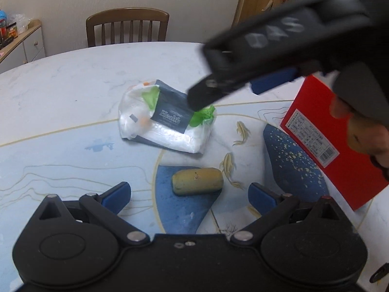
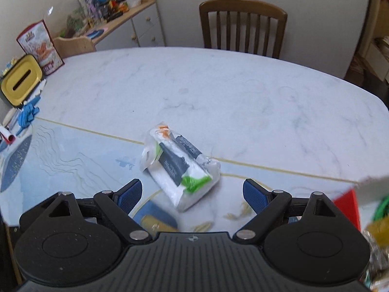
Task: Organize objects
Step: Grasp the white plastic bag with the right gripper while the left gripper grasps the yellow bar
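A white plastic pack (image 1: 165, 124) with a dark label and green print lies mid-table. My right gripper (image 2: 192, 194) hovers open over the pack (image 2: 180, 168), which shows between and just ahead of its blue pads (image 2: 130, 194). In the left wrist view, the right gripper (image 1: 237, 88) comes in blurred from the upper right, one finger over the pack's label. My left gripper (image 1: 189, 194) is open and low over the table. A yellow-olive roll (image 1: 197, 181) lies on its side just ahead of the left fingers. The right gripper's body partly hides the roll (image 2: 155, 223).
A red box (image 1: 340, 150) stands tilted at the right, near a hand (image 1: 364, 136). A wooden chair (image 2: 243, 24) stands at the table's far edge. A yellow tissue holder (image 2: 22, 80), a snack box (image 2: 40, 46) and blue items (image 2: 28, 115) crowd the left edge. A cluttered sideboard (image 2: 126, 12) lines the wall.
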Tool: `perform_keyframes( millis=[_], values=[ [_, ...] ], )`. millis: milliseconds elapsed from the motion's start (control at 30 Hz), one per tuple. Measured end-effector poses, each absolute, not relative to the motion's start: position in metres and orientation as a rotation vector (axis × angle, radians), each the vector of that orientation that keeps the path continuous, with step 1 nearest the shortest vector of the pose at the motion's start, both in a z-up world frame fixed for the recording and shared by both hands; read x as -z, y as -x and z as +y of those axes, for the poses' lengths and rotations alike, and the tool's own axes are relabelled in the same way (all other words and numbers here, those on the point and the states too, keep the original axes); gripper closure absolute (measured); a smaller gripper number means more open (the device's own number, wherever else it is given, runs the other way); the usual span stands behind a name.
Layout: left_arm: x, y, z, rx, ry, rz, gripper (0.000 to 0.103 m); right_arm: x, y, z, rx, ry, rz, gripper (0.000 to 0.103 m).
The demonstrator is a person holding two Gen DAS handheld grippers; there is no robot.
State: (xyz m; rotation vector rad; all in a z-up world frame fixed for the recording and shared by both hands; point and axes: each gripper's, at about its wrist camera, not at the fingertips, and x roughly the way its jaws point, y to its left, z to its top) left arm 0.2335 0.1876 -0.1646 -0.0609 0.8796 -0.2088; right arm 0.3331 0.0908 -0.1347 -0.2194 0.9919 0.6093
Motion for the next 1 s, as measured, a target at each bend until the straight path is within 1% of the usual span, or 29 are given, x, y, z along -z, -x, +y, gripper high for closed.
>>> perform_keyframes(
  millis=[167,367,567,700,767,800,833,867,900,967,1000],
  values=[
    [0.174,-0.239,0.181,0.209,0.072,0.898,0.001,0.148,-0.350,0.109,-0.626,0.268,1.004,0.013],
    [0.177,-0.240,0.171,0.175,0.041,0.880,0.002,0.161,-0.363,0.132,-0.650,0.294,1.032,0.012],
    [0.178,-0.238,0.164,0.139,-0.012,0.877,0.006,0.170,-0.370,0.146,-0.640,0.341,1.024,0.013],
    [0.179,-0.238,0.161,0.108,-0.039,0.871,0.012,0.176,-0.371,0.150,-0.646,0.346,1.033,0.013],
    [0.178,-0.237,0.161,0.103,-0.049,0.867,0.016,0.178,-0.372,0.151,-0.652,0.345,1.036,0.020],
    [0.178,-0.237,0.162,0.102,-0.051,0.864,0.020,0.178,-0.372,0.151,-0.654,0.343,1.037,0.022],
    [0.177,-0.236,0.162,0.101,-0.054,0.861,0.022,0.178,-0.372,0.151,-0.654,0.342,1.036,0.023],
    [0.177,-0.236,0.162,0.104,-0.061,0.859,0.026,0.177,-0.372,0.151,-0.656,0.340,1.034,0.027],
    [0.176,-0.235,0.161,0.113,-0.064,0.856,0.033,0.177,-0.372,0.151,-0.661,0.339,1.035,0.030],
    [0.174,-0.234,0.161,0.120,-0.068,0.854,0.039,0.177,-0.370,0.151,-0.665,0.335,1.038,0.040],
    [0.174,-0.234,0.161,0.120,-0.068,0.855,0.042,0.176,-0.370,0.151,-0.666,0.333,1.039,0.041]
  ],
)
